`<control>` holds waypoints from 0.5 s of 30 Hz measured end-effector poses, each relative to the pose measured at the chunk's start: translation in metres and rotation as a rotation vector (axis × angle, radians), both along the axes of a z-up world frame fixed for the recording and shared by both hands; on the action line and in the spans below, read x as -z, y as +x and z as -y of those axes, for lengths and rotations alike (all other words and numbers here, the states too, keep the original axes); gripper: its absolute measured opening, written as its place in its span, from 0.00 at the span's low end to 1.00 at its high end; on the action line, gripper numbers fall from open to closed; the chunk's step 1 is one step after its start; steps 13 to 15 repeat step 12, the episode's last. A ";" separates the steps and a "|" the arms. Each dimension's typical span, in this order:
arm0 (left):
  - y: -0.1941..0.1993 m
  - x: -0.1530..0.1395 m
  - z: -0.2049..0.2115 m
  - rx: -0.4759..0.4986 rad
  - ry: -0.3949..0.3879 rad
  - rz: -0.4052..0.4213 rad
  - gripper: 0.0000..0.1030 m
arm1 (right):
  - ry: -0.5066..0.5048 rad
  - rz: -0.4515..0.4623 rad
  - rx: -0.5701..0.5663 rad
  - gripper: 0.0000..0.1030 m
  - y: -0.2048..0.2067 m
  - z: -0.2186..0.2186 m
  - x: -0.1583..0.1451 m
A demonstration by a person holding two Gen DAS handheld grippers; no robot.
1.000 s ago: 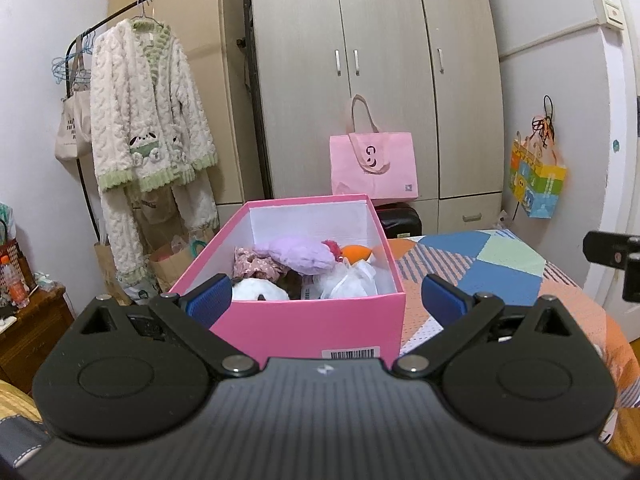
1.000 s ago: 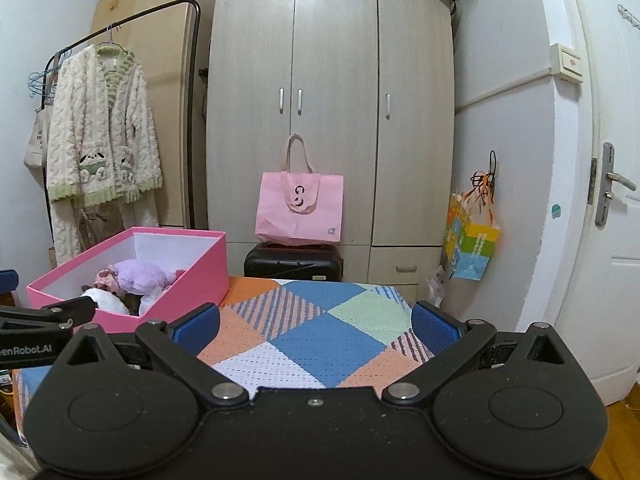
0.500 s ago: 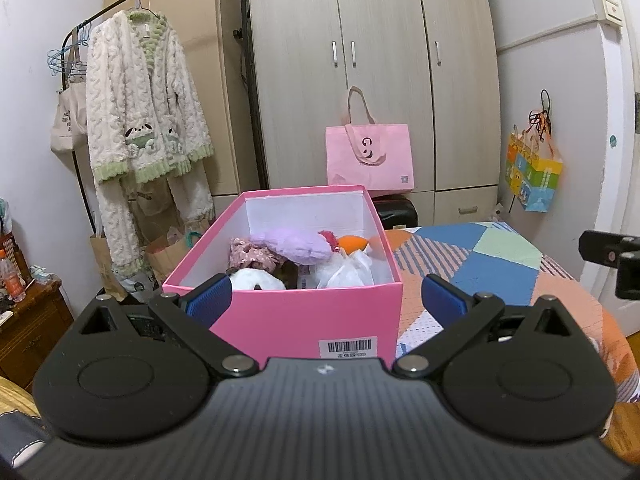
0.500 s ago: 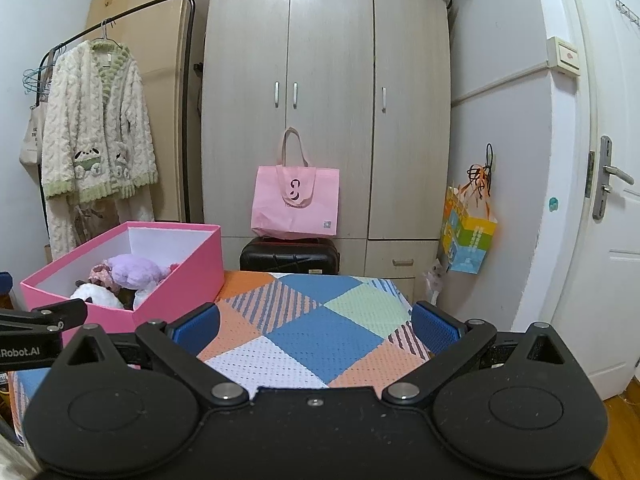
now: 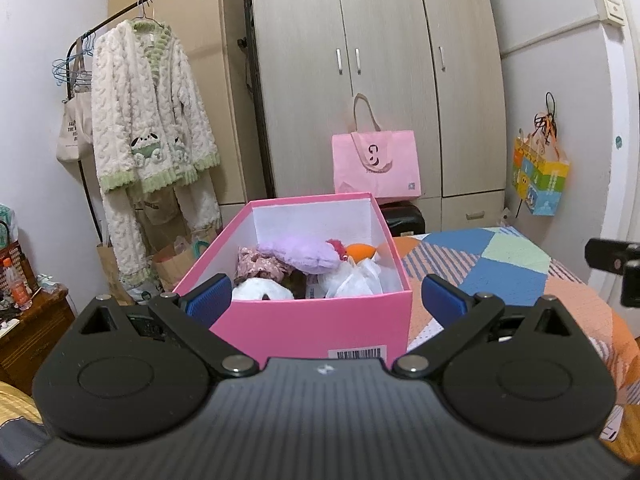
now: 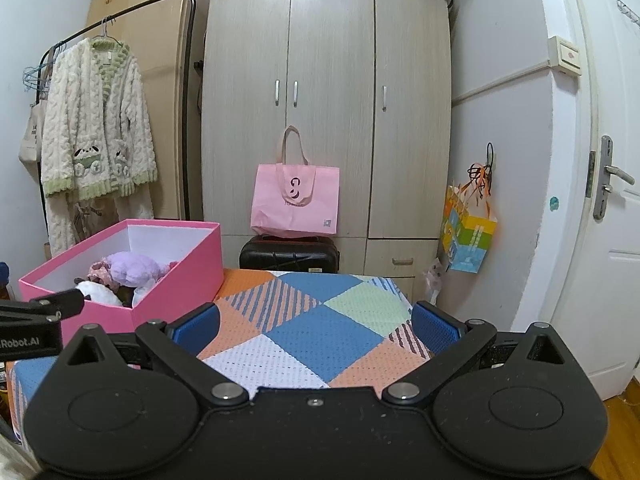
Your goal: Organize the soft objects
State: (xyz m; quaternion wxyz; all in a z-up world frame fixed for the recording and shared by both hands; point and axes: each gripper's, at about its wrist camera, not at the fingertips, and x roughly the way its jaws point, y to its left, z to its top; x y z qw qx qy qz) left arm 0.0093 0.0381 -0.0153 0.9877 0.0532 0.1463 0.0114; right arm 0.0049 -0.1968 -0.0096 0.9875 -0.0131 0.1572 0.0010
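Pink box (image 5: 308,320) on patchwork blanket (image 6: 320,328), soft toys (image 5: 298,254) inside, maybe plush; left claw (image 5: 326,294) and right claw (image 6: 316,326) wide, empty.

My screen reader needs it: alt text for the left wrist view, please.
The open left gripper faces a pink box holding soft items, including a purple plush and white fabric. The box sits on a patchwork blanket; a wardrobe stands behind.
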 end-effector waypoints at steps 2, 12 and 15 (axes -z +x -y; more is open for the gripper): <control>-0.002 -0.001 0.000 0.003 0.002 0.012 1.00 | -0.004 -0.002 0.000 1.00 0.000 0.000 0.001; -0.001 -0.002 -0.004 -0.003 -0.021 0.010 1.00 | -0.006 -0.009 0.004 1.00 0.003 0.000 0.002; -0.001 -0.002 -0.004 -0.003 -0.021 0.010 1.00 | -0.006 -0.009 0.004 1.00 0.003 0.000 0.002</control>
